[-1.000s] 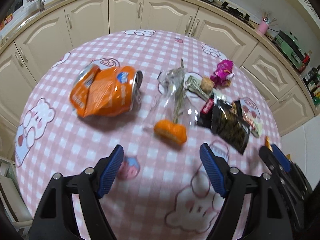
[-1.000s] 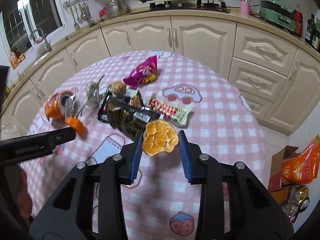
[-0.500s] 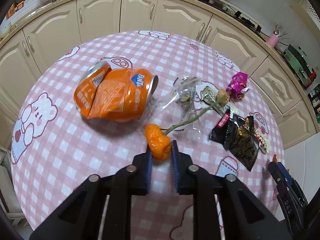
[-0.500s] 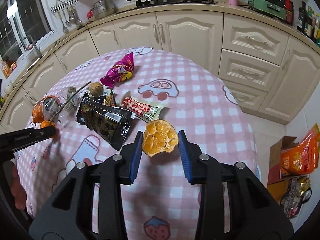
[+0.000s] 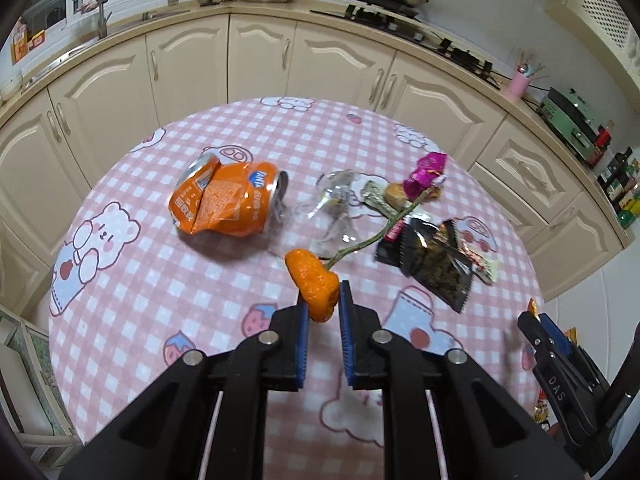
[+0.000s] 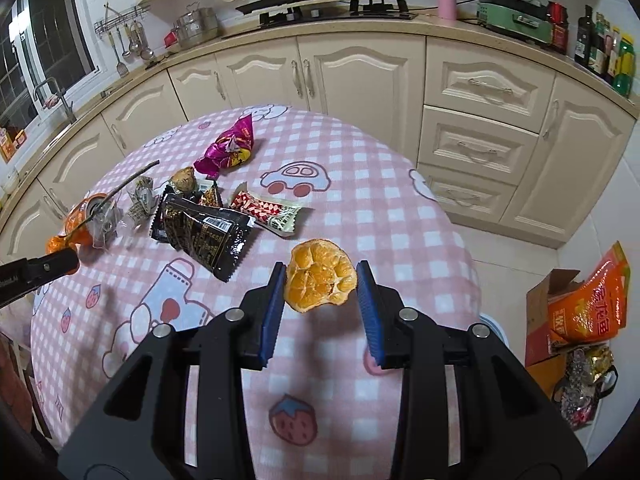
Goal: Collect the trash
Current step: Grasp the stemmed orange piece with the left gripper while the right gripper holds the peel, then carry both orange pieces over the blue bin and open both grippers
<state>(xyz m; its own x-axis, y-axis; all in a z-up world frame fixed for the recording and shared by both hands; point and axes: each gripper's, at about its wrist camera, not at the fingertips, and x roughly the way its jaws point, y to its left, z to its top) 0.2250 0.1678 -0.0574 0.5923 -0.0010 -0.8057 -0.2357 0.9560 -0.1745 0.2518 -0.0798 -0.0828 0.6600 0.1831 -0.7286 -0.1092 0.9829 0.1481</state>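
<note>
Since a second ago the left gripper (image 5: 322, 300) has gone from wide open above the table to clamped on the orange peel with a stem (image 5: 314, 288), which now hangs clear of the pink checked tablecloth (image 5: 160, 280) instead of lying on it. Its long green stem trails away toward the litter pile (whether its far end touches the wrappers cannot be told). The right gripper (image 6: 321, 285) grips a flattened orange peel (image 6: 321, 285) between its blue pads as before, held over the near right part of the table.

Left on the cloth are a crushed orange can (image 5: 226, 204), crumpled clear plastic (image 5: 334, 200), a black snack wrapper (image 5: 432, 260), a red-and-white wrapper (image 6: 268, 212) and a magenta wrapper (image 6: 230, 148).

The risk appears to lie with the left hold: the pads pinch only the lower end of the peel, so a quick swing could let it twist and slip out. The trailing stem could also snag the clear plastic or the wrappers and drag them along or off the edge. The right peel is thin and gripped by its edges, so it might buckle and drop.
</note>
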